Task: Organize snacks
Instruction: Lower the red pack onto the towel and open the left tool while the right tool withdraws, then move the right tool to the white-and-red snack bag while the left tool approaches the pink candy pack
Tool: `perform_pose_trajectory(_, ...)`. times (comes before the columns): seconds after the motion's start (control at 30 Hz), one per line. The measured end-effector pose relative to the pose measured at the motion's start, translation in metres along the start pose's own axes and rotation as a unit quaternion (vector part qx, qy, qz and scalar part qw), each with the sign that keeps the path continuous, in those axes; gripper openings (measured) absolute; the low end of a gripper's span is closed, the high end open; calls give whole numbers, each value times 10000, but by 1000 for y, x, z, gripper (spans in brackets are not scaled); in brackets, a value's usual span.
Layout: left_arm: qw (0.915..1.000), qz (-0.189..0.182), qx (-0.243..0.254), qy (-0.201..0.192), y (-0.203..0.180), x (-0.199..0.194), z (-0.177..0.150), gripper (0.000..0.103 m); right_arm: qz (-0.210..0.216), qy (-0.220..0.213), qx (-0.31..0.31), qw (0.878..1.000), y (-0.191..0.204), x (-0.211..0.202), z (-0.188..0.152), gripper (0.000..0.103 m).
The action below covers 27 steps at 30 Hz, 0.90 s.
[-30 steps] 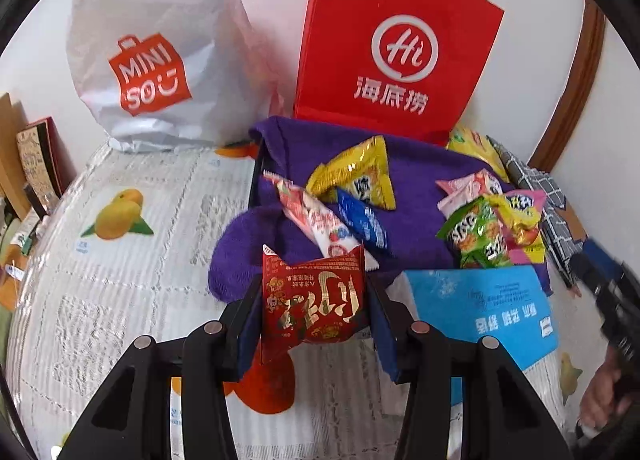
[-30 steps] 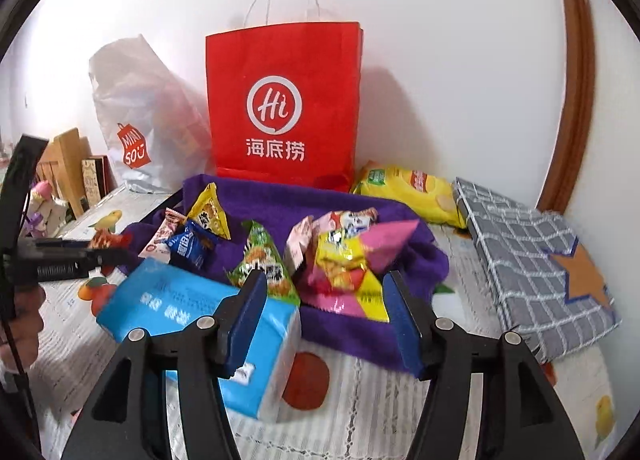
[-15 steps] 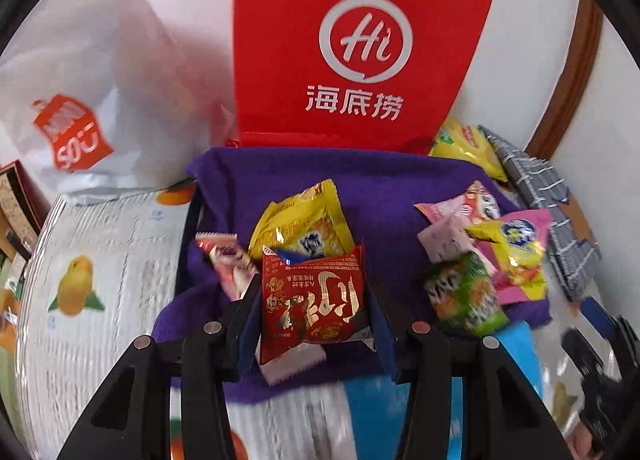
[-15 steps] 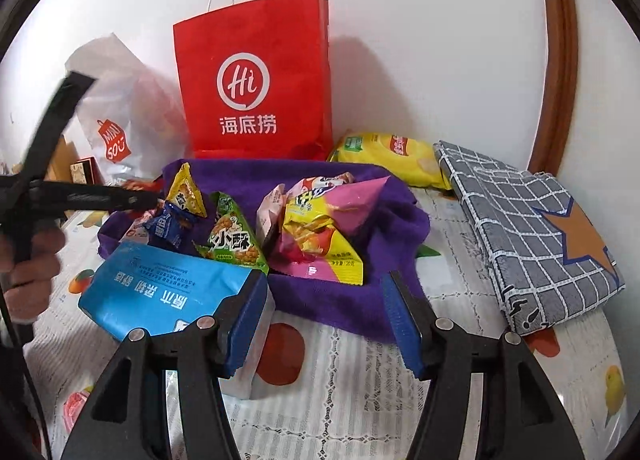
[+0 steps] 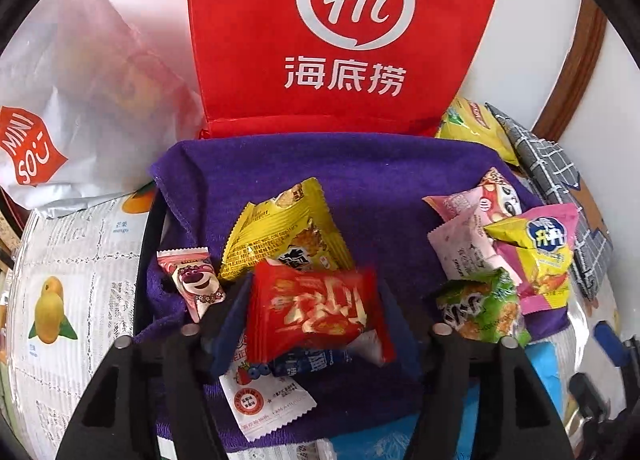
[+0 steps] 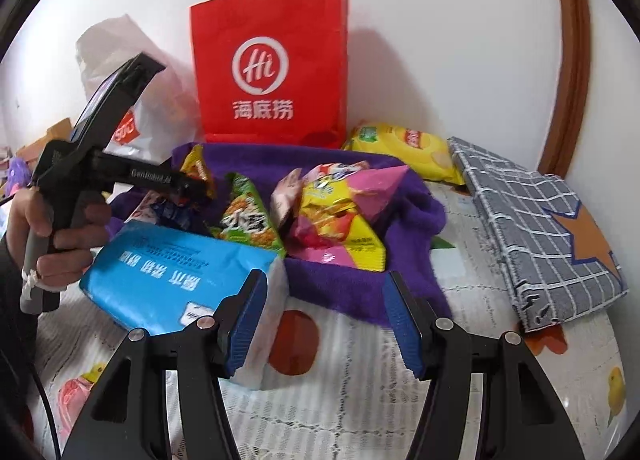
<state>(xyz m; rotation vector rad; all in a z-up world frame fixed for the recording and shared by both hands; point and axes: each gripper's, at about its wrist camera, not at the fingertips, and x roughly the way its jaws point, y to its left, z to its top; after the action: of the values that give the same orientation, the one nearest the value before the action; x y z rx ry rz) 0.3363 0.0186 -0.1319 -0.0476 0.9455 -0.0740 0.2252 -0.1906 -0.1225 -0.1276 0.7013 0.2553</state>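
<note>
The red snack packet (image 5: 316, 312) has been let go: a second ago the left gripper (image 5: 316, 324) pinched it, now its jaws stand spread and the packet (blurred, apparently dropping) lies tilted over the purple towel (image 5: 360, 172), near the yellow packet (image 5: 286, 232). One snack looks delivered. The right gripper (image 6: 324, 320) hangs agape, empty, beside the blue tissue pack (image 6: 176, 272).
</note>
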Motion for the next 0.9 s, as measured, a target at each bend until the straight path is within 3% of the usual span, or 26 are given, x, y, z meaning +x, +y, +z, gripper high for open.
perform_pose_trajectory(0.2, 9995, 194, 49, -257, 3, -23, -7, 68, 409, 21, 7, 9992, 9, 2, -3, 62)
perform_pose_trajectory(0.33, 9993, 149, -36, -334, 10, -40, -20, 68, 400, -111, 16, 9991, 12, 0, -4, 64)
perform_pose_trajectory(0.67, 9991, 9, -282, -326, 33, -87, -80, 68, 592, -587, 87, 9965, 26, -35, -10, 65)
perform_pose_trajectory(0.8, 9994, 33, -262, -244, 39, -97, -105, 68, 741, -208, 165, 9969, 32, -52, -16, 65)
perform_pose_trajectory(0.9, 9994, 72, -299, -150, 41, -102, -119, 68, 597, 151, 76, 9981, 39, -60, -27, 65)
